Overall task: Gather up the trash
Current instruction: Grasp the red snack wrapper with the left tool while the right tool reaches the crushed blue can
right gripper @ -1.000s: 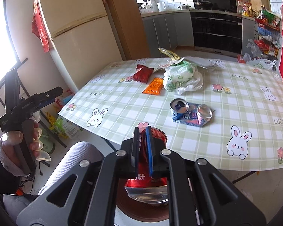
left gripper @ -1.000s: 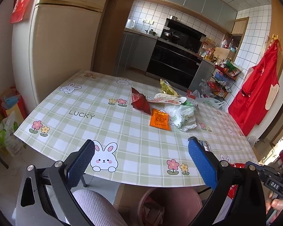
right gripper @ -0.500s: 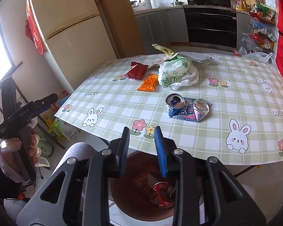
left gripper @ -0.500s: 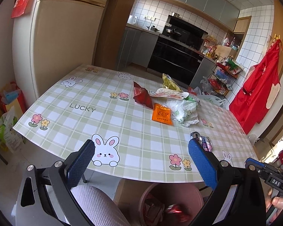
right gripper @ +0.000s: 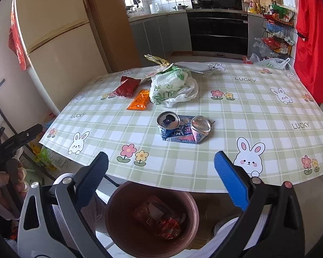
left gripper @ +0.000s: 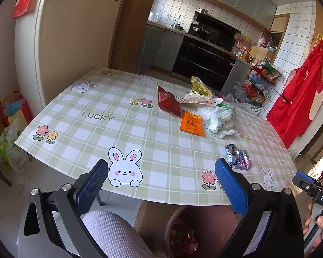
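My right gripper (right gripper: pixel 161 157) hangs over the brown bin (right gripper: pixel 118 197) under the table's near edge; its jaws are opening wide with nothing between them. A crushed red can (right gripper: pixel 161 221) lies in the bin. On the checked tablecloth (right gripper: pixel 247 107) just beyond lies a crushed blue can (right gripper: pixel 183 129). Farther back are an orange sachet (right gripper: pixel 140 100), a red packet (right gripper: pixel 127 86), a white-green plastic bag (right gripper: pixel 172 88) and a yellow wrapper (right gripper: pixel 155 59). My left gripper (left gripper: pixel 161 165) stands open and empty at the table's near edge, with the blue can (left gripper: pixel 238 157) just beyond its right finger.
The person's knees in white trousers (left gripper: pixel 114 234) sit beside the bin (left gripper: pixel 172 219). A fridge (left gripper: pixel 75 43) stands left of the table and bags (left gripper: pixel 10 129) lie on the floor there. A red apron (left gripper: pixel 301 99) and a wire rack (left gripper: pixel 260 81) are at the right.
My right gripper let go of the crushed red can, which dropped into the bin, and its jaws spread wide. The left gripper stayed open and barely moved.
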{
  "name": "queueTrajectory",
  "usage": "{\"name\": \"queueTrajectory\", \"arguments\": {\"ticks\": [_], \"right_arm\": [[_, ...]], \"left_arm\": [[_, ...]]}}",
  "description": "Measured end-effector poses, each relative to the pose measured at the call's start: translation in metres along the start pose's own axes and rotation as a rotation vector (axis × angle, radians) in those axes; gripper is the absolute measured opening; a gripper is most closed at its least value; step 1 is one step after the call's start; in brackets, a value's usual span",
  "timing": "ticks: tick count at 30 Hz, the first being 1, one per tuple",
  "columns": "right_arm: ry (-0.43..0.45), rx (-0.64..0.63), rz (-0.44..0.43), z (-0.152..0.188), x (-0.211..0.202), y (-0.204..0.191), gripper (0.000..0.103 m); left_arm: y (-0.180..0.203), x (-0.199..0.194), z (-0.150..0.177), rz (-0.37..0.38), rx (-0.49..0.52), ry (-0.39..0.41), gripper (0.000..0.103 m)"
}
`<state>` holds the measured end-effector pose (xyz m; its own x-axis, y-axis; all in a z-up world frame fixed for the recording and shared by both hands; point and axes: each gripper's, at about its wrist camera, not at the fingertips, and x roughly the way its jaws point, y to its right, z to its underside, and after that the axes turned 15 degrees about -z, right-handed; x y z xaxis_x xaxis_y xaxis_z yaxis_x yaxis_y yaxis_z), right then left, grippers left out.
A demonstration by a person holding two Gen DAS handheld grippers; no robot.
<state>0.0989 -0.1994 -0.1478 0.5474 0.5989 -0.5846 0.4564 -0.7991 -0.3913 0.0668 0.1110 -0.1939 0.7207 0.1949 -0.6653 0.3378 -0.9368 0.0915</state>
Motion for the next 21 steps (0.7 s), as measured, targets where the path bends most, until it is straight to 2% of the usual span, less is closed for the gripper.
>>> {"name": "queueTrajectory", "arguments": {"ticks": [7, 12, 17, 21], "right_arm": [[-0.017, 0.009, 0.026, -0.01, 0.017, 0.02, 0.097], [-0.041, 0.022, 0.036, -0.017, 0.037, 0.037, 0.097], [-0.067, 0.033, 0.04, -0.028, 0.067, 0.056, 0.097], [-0.084, 0.06, 0.029, -0.038, 0.092, 0.072, 0.097]], "left_arm": [[0.003, 0.024, -0.008, -0.002, 0.013, -0.024, 0.097], [0.01, 0.058, -0.029, 0.053, -0.014, -0.068, 0.097], [0.03, 0.115, -0.065, 0.071, -0.038, -0.096, 0.097], [0.055, 0.174, -0.095, 0.055, -0.018, -0.122, 0.09]]}}
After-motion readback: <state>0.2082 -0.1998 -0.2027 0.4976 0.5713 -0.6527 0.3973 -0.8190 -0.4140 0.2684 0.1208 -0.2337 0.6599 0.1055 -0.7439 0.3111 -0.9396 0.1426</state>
